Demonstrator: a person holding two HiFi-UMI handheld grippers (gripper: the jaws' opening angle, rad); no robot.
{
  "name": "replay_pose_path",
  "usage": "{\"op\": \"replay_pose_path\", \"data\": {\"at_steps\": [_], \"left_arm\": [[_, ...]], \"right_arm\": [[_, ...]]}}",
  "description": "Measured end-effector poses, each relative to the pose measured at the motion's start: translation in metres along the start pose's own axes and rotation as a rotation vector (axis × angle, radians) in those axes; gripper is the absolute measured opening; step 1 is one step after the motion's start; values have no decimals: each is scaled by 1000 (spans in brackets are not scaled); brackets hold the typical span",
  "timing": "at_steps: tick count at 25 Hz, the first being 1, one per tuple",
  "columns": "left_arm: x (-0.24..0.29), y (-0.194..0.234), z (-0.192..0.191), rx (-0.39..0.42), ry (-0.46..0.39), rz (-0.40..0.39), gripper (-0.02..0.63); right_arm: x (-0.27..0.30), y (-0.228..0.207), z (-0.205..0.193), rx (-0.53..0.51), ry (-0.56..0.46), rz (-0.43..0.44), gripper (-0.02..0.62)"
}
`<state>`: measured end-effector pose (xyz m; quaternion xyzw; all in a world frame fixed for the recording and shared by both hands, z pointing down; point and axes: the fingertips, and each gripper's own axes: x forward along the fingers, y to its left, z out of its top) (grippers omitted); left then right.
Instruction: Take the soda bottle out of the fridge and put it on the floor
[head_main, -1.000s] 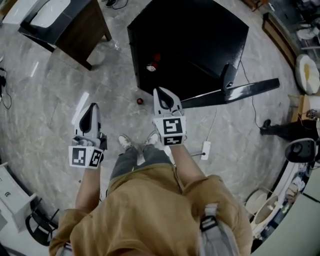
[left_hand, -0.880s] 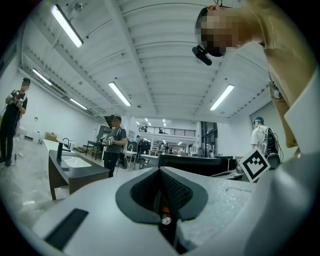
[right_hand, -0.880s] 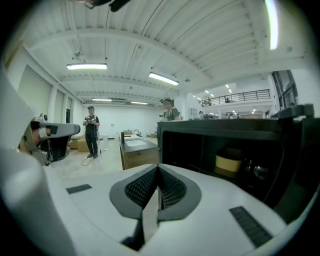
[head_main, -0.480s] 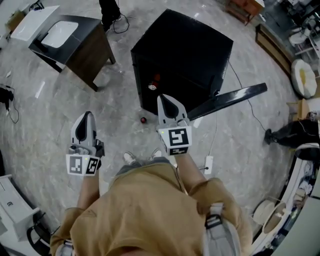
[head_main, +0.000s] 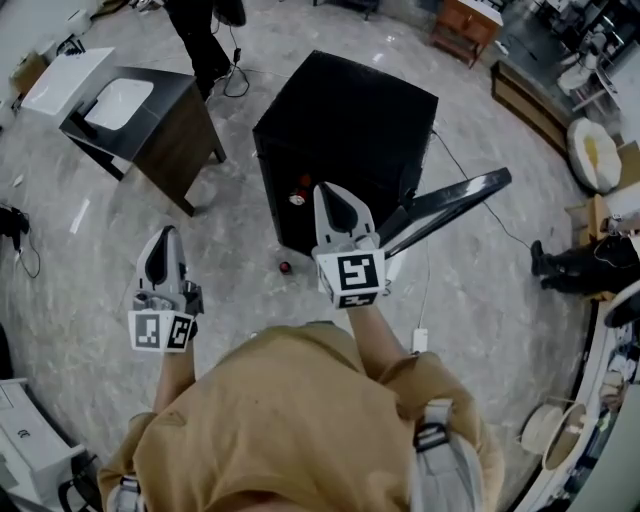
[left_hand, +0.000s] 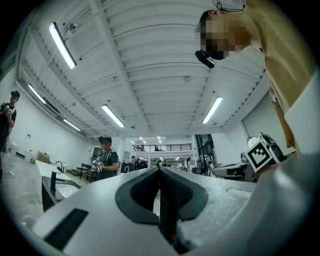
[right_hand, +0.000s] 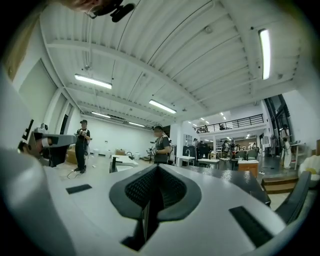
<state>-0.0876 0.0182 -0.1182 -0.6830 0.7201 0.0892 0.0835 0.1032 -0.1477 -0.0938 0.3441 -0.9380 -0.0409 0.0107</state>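
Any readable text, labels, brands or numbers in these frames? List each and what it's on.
None readable.
On left gripper and right gripper: black-and-white square marker patterns only, no letters.
Label on bottle in fridge: too small to read.

Fridge (head_main: 350, 115) glossy black; floor (head_main: 225, 235) polished grey marble-look stone.

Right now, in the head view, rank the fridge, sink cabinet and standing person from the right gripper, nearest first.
1. Fridge, straight ahead of the right gripper.
2. Sink cabinet, ahead left.
3. Standing person, far left, beyond the cabinet.
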Motion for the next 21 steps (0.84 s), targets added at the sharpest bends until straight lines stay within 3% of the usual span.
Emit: {"op": "replay_pose_path", "data": {"at_steps": [5, 15, 21], "left_arm": [[6, -2, 10, 6, -20, -21, 2], [17, -13, -1, -9, -3, -55, 2], [17, -4, 3, -3, -4, -38, 2]], "right_arm": [[1, 10, 15, -10, -27, 14, 0], [7, 15, 6, 3, -13, 26, 0], [9, 10, 9, -2, -15, 15, 0]]}}
